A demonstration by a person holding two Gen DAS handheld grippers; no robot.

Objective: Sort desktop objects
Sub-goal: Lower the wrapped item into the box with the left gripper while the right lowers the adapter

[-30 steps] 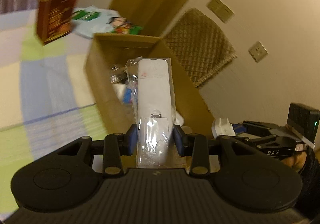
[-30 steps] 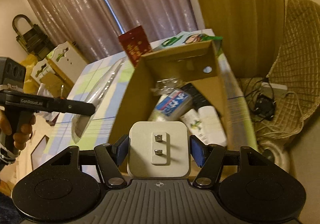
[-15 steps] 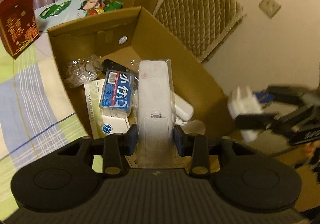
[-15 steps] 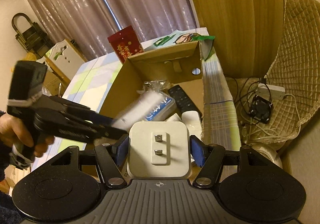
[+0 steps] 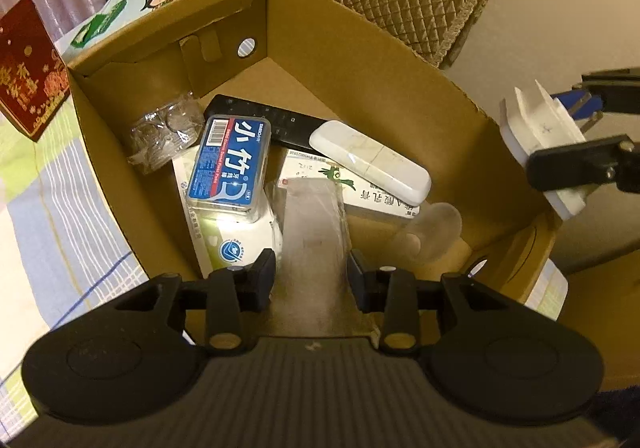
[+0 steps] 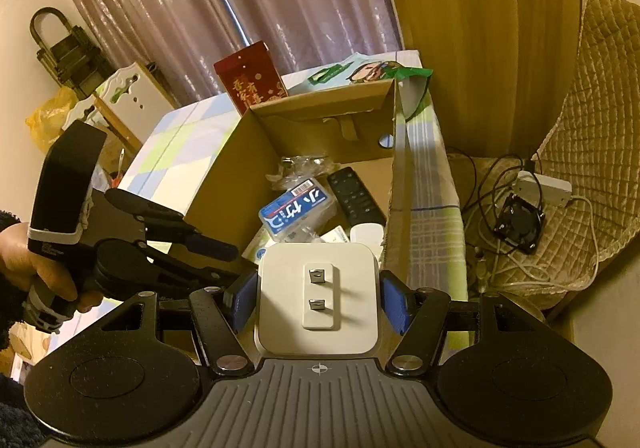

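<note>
Looking down my left tongs [image 5: 312,280], the bagged remote [image 5: 314,224] sits between the two fingers. Its long axis runs straight ahead along them, with the far end pointing down into the cardboard box [image 5: 400,59]. The bag is smeared with blur, and the fingers stand just beside its edges. I cannot tell whether they are pinching it or have let go.

The open floor of the box lies directly beyond its tip. There is a bare strip there between the blue toothpick case [image 5: 230,163] on the left and the white oblong case [image 5: 370,161] on the right. A black remote [image 5: 272,119] lies across the back behind both. I judge that a drop along the present axis would land in that gap without needing a turn.

My right tongs [image 6: 319,300] are clamped on the white charger [image 6: 318,296], gripping its two sides with the two prongs facing the camera. From that hand the box opening lies ahead and a little to the left, with the right wall of the box close in front. In the left view the charger hangs above and outside the near right corner.

The left hand is therefore the nearer one, already over the inside of the box. I reckon the right must come leftward over the rim before the charger can go in, keeping clear of the left tongs.
</note>
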